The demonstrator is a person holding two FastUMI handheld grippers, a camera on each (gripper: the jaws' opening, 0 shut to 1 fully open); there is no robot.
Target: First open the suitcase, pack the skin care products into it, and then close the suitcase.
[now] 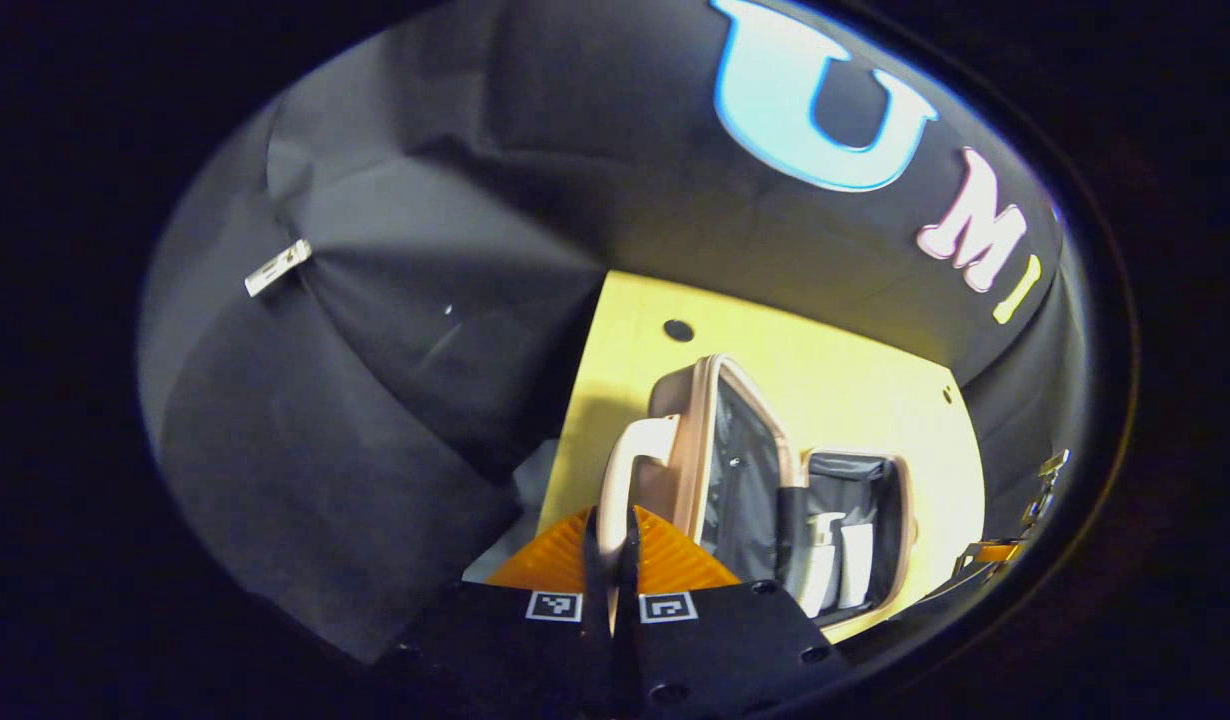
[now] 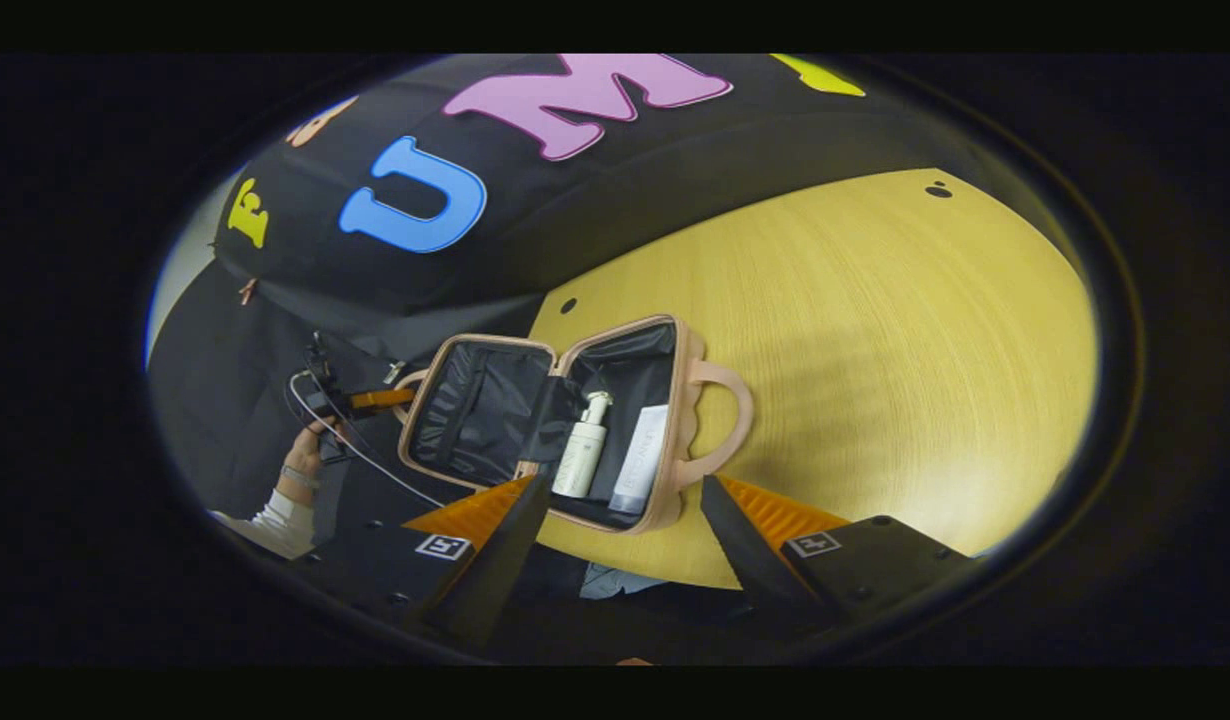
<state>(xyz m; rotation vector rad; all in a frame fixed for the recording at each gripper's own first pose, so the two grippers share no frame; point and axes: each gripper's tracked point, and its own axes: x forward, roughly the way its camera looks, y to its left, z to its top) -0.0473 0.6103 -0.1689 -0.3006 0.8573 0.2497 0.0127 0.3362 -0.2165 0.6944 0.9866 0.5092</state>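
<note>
Pink cosmetic suitcase (image 2: 575, 420) open on the yellow wooden tabletop (image 2: 875, 360), near its front edge, both halves lined in black. In the half next to the right-hand handle (image 2: 720, 420), two skin care products lying side by side: a white pump bottle (image 2: 583, 450) and, just beside it toward that handle, a white tube (image 2: 639, 458); the other half (image 2: 475, 410) apparently bare. Packing seemingly done, closing the likely step in hand. Left claw (image 1: 609, 560) pinched nearly shut on the lid's handle (image 1: 635, 450), orange fingers (image 1: 545, 560) pressing it from both sides, the lid (image 1: 720, 450) tilted up from the base in the left gripper view, probably so as to swing it over onto the loaded half. Seen from the right gripper view, the left claw (image 2: 375, 400) at the far side of the suitcase, a hand (image 2: 305, 450) and pale sleeve behind it. Right claw (image 2: 625, 520) wide apart and empty, hanging just in front of the suitcase above the tabletop's edge, fingers straddling the loaded half without touching it, perhaps ready to steady the base or press the lid home. Bottle and tube lying flat and low inside, a help for the lid to shut cleanly. Risk, as a judgement: base sliding on the smooth tabletop while the lid is swung.
</note>
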